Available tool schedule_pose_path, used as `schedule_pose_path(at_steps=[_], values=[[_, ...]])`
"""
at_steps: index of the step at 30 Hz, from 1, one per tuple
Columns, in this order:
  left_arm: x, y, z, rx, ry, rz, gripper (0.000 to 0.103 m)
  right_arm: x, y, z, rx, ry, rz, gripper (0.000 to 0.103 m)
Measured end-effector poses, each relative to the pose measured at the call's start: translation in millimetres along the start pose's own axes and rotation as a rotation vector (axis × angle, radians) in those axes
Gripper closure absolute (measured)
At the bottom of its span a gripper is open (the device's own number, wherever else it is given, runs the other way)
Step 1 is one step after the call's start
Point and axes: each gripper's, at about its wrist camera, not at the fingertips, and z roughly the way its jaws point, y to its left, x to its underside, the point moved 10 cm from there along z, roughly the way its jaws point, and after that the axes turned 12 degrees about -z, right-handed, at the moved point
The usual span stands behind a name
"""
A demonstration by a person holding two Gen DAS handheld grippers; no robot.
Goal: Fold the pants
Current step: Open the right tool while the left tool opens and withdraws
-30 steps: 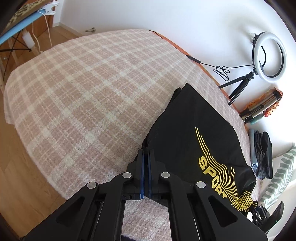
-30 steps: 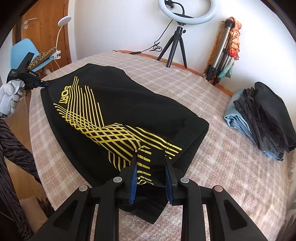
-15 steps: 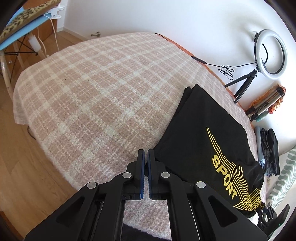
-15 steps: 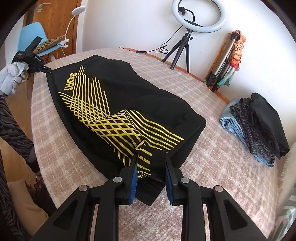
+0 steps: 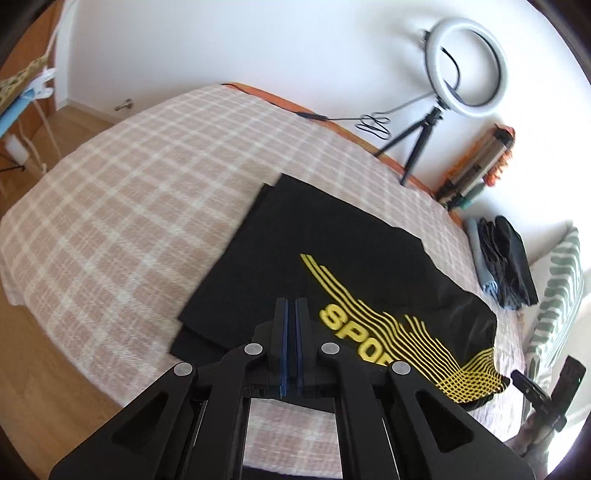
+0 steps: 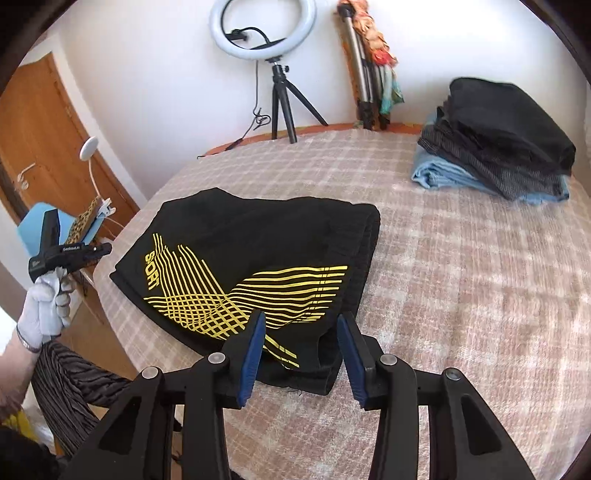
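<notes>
Black pants [image 6: 266,243] with yellow stripes and "SPORT" lettering lie folded on the plaid bed cover [image 6: 461,295]; they also show in the left wrist view [image 5: 314,258]. My right gripper [image 6: 301,321] is open, its blue pads on either side of the near corner of the pants and not clamped on it. My left gripper [image 5: 290,306] is shut and empty, hovering above the near edge of the pants. In the right wrist view it [image 6: 105,249] sits off the bed's left edge, apart from the cloth.
A stack of folded clothes [image 6: 498,155] lies at the far right of the bed. A ring light on a tripod [image 6: 266,33] and a bundled tripod [image 6: 365,70] stand by the wall. A striped pillow [image 5: 557,295] lies at the right. A door [image 6: 44,147] is at the left.
My left gripper has let go of the pants' corner and drawn back off the bed's edge. My right gripper has opened wider and turned; the pants now lie more compact.
</notes>
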Motion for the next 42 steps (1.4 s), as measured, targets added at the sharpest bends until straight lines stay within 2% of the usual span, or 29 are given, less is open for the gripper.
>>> schedule_pose_path(at_steps=[2, 7, 12, 13, 16, 18, 20, 21, 23, 25, 26, 27, 31, 33, 36, 39, 42], values=[[21, -40, 13, 0.064, 0.072, 0.079, 0.101, -2, -8, 11, 0.016, 0.027, 0.038, 0.060], [90, -134, 49, 0.221, 0.269, 0.199, 0.101, -4, -30, 38, -0.007, 0.083, 0.191, 0.065], [161, -204, 71, 0.319, 0.398, 0.324, 0.101, 5, -27, 48, -0.012, 0.122, 0.200, 0.068], [171, -213, 75, 0.330, 0.413, 0.336, 0.101, 5, -27, 48, -0.019, 0.117, 0.206, 0.070], [194, -229, 87, 0.355, 0.465, 0.338, 0.101, 7, -27, 48, -0.035, 0.109, 0.226, 0.087], [209, -233, 96, 0.346, 0.505, 0.365, 0.101, 4, -27, 44, -0.042, 0.085, 0.228, 0.098], [218, -230, 100, 0.328, 0.513, 0.398, 0.101, 1, -30, 37, -0.010, 0.061, 0.214, 0.100], [218, -229, 99, 0.338, 0.503, 0.397, 0.101, 0, -34, 34, 0.036, 0.060, 0.191, 0.101], [217, -228, 96, 0.357, 0.512, 0.384, 0.101, -5, -35, 30, 0.080, 0.046, 0.158, 0.097], [213, -228, 93, 0.374, 0.511, 0.358, 0.101, -9, -33, 29, 0.050, 0.030, 0.172, 0.087], [211, -227, 92, 0.381, 0.504, 0.355, 0.101, -11, -32, 32, 0.041, 0.037, 0.173, 0.062], [211, -230, 90, 0.393, 0.494, 0.353, 0.101, -13, -33, 35, 0.042, 0.046, 0.168, 0.057], [223, -251, 91, 0.435, 0.508, 0.357, 0.101, -19, -43, 51, 0.089, 0.083, 0.146, 0.058], [236, -257, 93, 0.435, 0.520, 0.377, 0.101, -18, -46, 57, 0.076, 0.098, 0.162, 0.067], [252, -254, 97, 0.417, 0.533, 0.398, 0.101, -18, -56, 59, 0.132, 0.116, 0.163, 0.067], [249, -247, 86, 0.420, 0.531, 0.406, 0.101, -24, -57, 49, 0.166, 0.088, 0.137, 0.067], [228, -237, 65, 0.418, 0.488, 0.417, 0.101, -40, -48, 33, 0.189, 0.029, 0.092, 0.064]])
